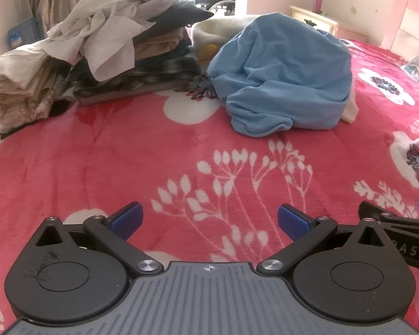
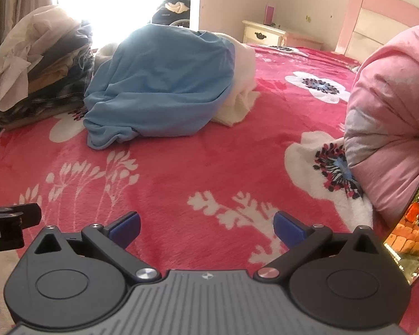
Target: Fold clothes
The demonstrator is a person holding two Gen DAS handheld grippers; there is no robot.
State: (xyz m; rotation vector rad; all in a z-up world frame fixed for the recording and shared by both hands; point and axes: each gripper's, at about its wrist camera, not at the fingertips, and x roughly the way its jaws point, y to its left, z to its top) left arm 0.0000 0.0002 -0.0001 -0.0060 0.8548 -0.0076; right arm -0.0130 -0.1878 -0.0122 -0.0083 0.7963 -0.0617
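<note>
1. Both the left gripper (image 1: 209, 220) and the right gripper (image 2: 206, 224) stand spread wide over the bed (image 1: 153, 150), holding nothing.
2. One blue garment (image 1: 282, 75) lies crumpled on a cream cloth (image 2: 243, 95).
3. One stack of clothes (image 1: 97, 64) at the bed's far left looks partly folded, with a loose white piece on top.
4. Judged so, folding remains.
</note>
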